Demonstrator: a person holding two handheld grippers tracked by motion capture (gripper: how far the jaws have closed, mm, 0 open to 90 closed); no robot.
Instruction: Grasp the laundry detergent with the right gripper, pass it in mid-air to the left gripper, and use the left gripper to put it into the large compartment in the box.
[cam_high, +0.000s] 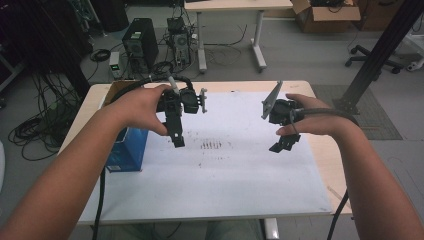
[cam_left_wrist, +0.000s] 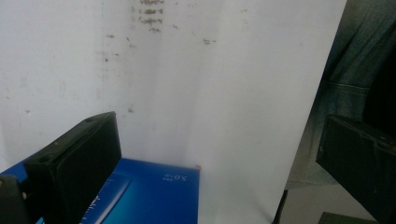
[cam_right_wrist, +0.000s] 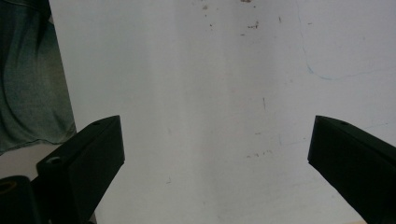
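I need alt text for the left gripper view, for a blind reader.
Two open black jaws of the left claw frame a stained white sheet. A blue box lies at the sheet's near edge, beside the left jaw.

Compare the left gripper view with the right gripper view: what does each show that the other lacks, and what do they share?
Left gripper view alone: a blue box lying on the white sheet near the left claw, and a row of dark smudges. Right gripper view alone: a faint blue pen line on the sheet, with nothing between the right claw jaws. Both: jaws wide apart, the white sheet, and denim fabric at one edge.
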